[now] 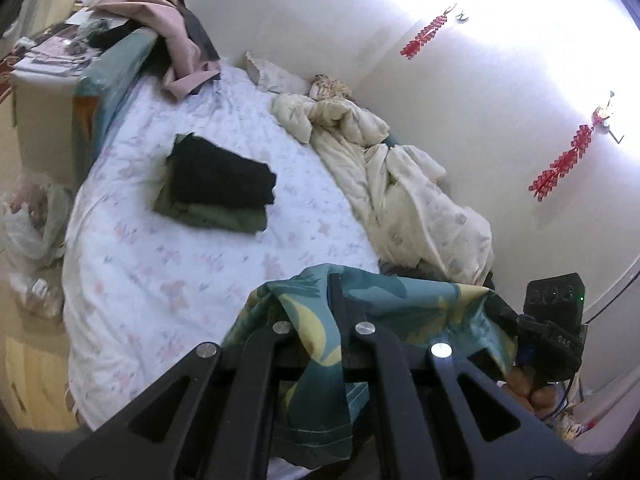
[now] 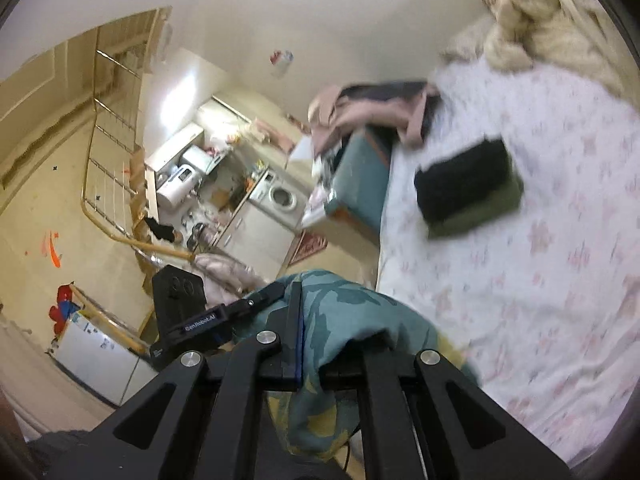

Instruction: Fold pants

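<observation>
2 folded garments [image 1: 218, 184] stacked on bed [image 1: 152, 280]. Left tool [image 1: 340, 320] and right tool [image 2: 298, 320] each clamped on teal patterned pants [image 1: 400, 300], unfolded; folding pending.

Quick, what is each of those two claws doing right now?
Left gripper: shut on the teal patterned pants.
Right gripper: shut on the same pants.

Folded stack [image 1: 218, 184] mid-bed [image 1: 152, 280], quilt [image 1: 400, 184] against the wall [image 1: 320, 20].
</observation>
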`<control>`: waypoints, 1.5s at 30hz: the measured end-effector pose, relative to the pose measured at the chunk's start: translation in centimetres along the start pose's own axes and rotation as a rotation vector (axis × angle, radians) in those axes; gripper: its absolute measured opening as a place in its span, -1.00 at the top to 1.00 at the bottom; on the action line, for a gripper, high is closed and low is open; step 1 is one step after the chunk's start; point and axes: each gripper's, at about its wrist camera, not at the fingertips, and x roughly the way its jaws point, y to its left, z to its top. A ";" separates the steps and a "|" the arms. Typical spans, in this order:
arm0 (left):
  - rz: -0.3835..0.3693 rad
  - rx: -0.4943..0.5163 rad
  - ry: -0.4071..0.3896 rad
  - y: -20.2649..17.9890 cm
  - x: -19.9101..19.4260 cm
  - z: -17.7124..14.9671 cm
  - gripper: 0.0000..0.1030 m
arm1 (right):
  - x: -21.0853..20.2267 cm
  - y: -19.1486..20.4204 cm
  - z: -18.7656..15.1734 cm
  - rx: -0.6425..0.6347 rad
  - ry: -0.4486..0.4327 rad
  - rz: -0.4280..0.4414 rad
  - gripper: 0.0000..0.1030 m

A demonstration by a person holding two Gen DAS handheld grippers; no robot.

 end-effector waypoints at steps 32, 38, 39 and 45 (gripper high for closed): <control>0.588 0.021 0.670 11.4 18.0 -20.8 0.30 | 4.8 -23.1 -17.1 0.331 0.602 -0.748 0.46; 0.551 0.131 0.464 7.7 17.8 -16.2 0.16 | 5.4 -20.0 -13.1 0.143 0.499 -0.627 0.46; 0.501 0.144 0.497 7.4 19.2 -16.4 0.17 | 6.6 -20.3 -13.6 0.147 0.518 -0.589 0.46; 0.662 0.212 0.657 9.7 23.9 -20.1 0.15 | 10.9 -24.2 -20.2 0.216 0.744 -0.619 0.51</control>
